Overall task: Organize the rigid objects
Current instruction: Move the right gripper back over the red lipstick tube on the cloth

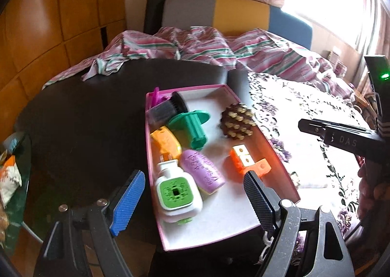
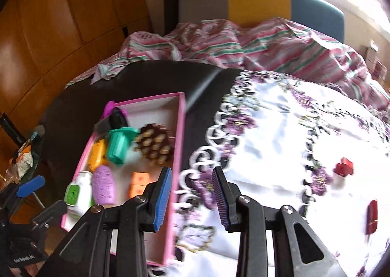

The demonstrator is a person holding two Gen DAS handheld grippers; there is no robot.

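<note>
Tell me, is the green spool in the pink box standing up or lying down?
Lying down. The green spool rests on its side on the pink box's floor, its round end facing the box's far end.

In the box [image 1: 280, 160], the black brush [image 1: 179, 102] hides most of a pink piece [image 1: 156, 95]. The right wrist view is smeared: two red pieces [image 2: 345, 166] on the cloth [image 2: 280, 130] show no clear shape. The right tongs [image 2: 192, 195] cover the box's near corner. Packets [image 1: 9, 177] are cut off at the left edge.
</note>
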